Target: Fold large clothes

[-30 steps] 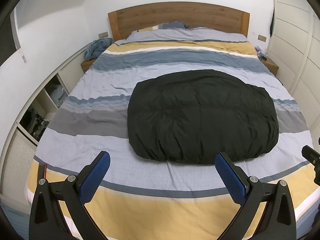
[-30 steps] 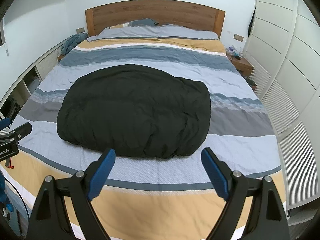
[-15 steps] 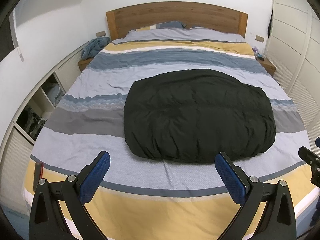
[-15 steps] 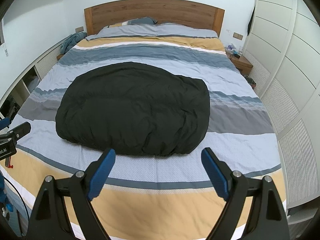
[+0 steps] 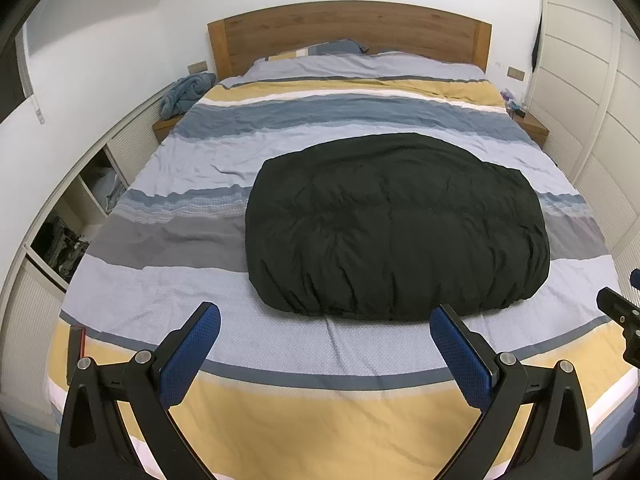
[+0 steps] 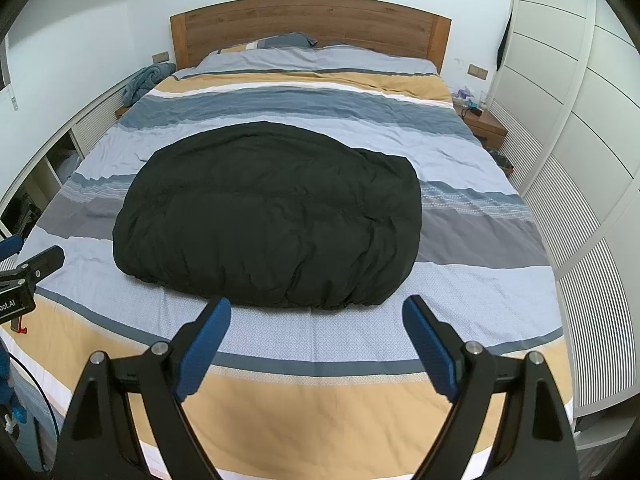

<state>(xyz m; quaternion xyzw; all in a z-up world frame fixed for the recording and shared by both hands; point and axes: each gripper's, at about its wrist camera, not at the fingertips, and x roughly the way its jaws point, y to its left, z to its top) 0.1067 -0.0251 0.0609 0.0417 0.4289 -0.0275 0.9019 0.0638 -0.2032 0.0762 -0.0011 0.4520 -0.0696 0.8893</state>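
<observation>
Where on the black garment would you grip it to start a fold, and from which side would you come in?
Probably the near hem of the black garment, where gathered puckers give the fingers fabric to pinch. Come from the foot of the bed: the left gripper and right gripper hang open there, facing that edge, neither touching it. Take one near corner each, since the piece lies wide and puffy.

garment (image 5: 396, 232) on bed (image 5: 320, 360), ahead of left gripper (image 5: 325, 318), toward its right | garment ahead of right gripper (image 6: 316, 312), toward its left | headboard (image 5: 348, 30) far beyond garment | left nightstand (image 5: 166, 124) ahead-left | right nightstand (image 6: 482, 122) ahead-right | wardrobe (image 6: 560, 80) right of bed
</observation>
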